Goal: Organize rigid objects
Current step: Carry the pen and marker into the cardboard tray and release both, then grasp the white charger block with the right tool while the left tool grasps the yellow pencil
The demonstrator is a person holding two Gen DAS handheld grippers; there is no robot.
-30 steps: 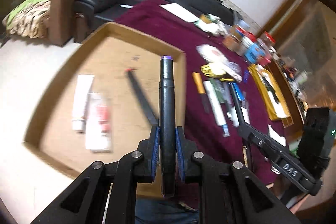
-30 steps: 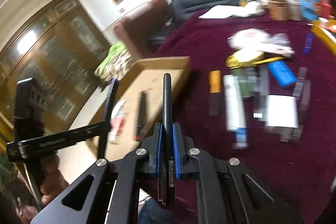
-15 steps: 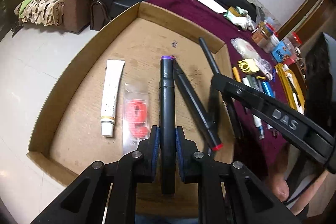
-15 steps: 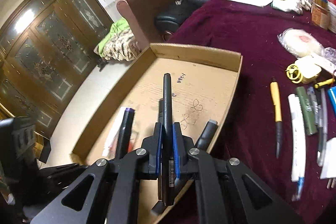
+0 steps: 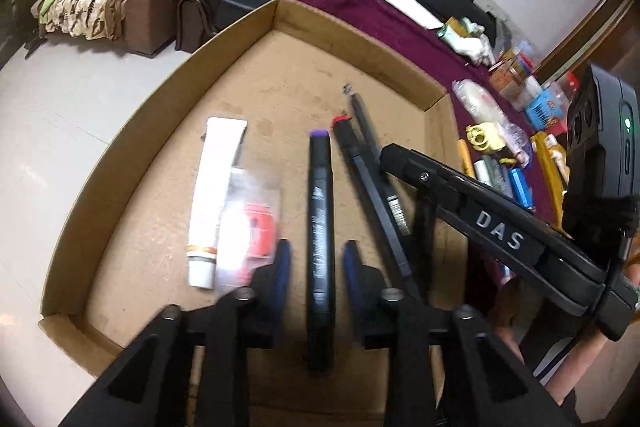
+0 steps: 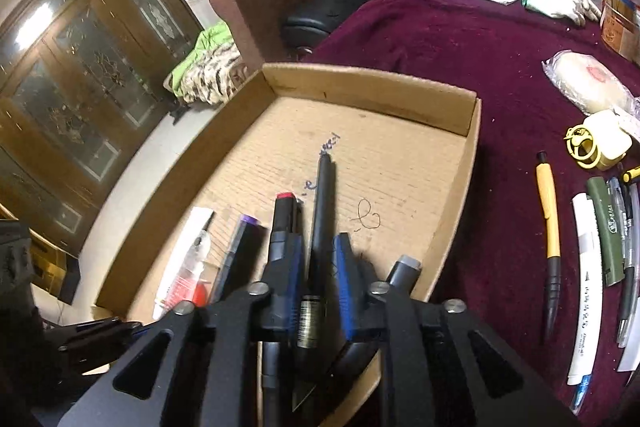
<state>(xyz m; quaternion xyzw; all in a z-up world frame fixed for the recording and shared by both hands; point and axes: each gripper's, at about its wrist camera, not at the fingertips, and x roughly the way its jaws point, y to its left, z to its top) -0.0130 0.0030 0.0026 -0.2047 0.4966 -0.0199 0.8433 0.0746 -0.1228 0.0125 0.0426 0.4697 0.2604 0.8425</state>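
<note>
My left tongs (image 5: pixel 314 269) are open around the purple-tipped marker (image 5: pixel 320 227) lying in the cardboard box (image 5: pixel 120 163), and my right tongs (image 6: pixel 318 285) are open around the black pen (image 6: pixel 322 223) there too.

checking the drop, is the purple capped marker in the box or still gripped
In the box. The marker lies flat on the cardboard box floor, and the left gripper pads stand apart from it.

We see a black purple-capped marker (image 5: pixel 320 227) flat in the cardboard tray (image 5: pixel 132 155), between our left tool's (image 5: pixel 316 267) spread fingers, untouched.
</note>
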